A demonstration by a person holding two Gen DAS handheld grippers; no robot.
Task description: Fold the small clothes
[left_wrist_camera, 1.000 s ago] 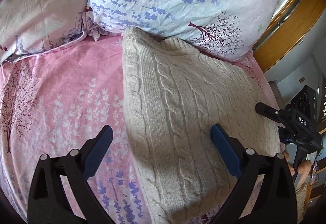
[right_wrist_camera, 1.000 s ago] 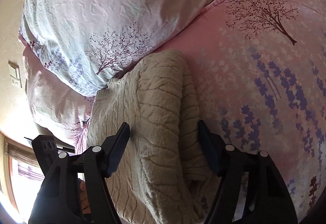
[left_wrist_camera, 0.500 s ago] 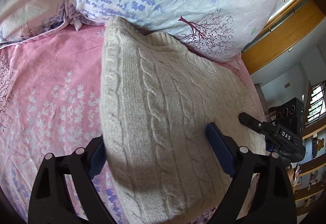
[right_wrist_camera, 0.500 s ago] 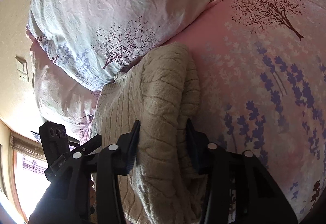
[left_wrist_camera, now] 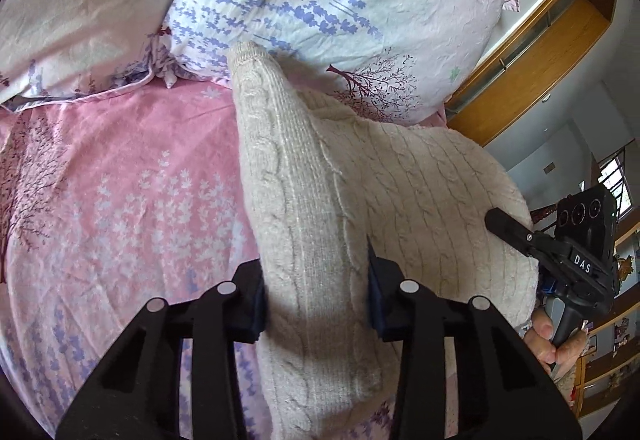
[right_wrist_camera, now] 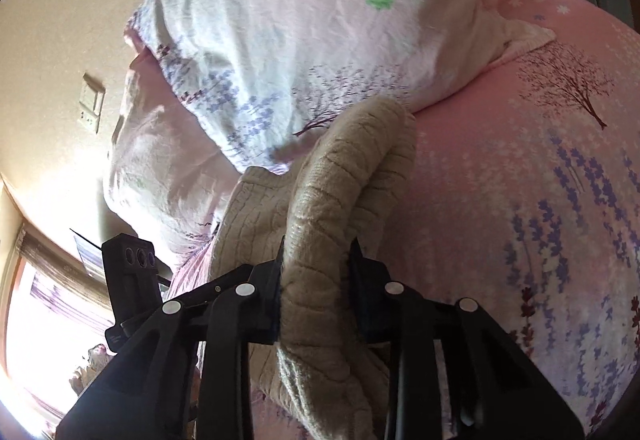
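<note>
A folded cream cable-knit sweater (left_wrist_camera: 340,208) lies on the pink floral bed sheet (left_wrist_camera: 120,192), its far end against the pillows. My left gripper (left_wrist_camera: 316,292) is shut on the sweater's left folded edge, bunching it into a raised ridge. My right gripper (right_wrist_camera: 316,280) is shut on the opposite edge of the sweater (right_wrist_camera: 340,200), which rises in a thick roll between the jaws. The right gripper also shows in the left wrist view (left_wrist_camera: 516,232) at the sweater's right side, and the left gripper's body shows in the right wrist view (right_wrist_camera: 132,280).
Two large floral pillows (left_wrist_camera: 340,0) (right_wrist_camera: 300,40) lie just beyond the sweater. A wooden headboard or frame (left_wrist_camera: 532,52) is at the right in the left wrist view. A wall with a switch plate (right_wrist_camera: 92,104) and a bright window (right_wrist_camera: 44,312) stand beyond the bed.
Both grippers went from open and straddling the sweater's edges to shut on them. The knit is now pinched up into ridges and lifted slightly.
</note>
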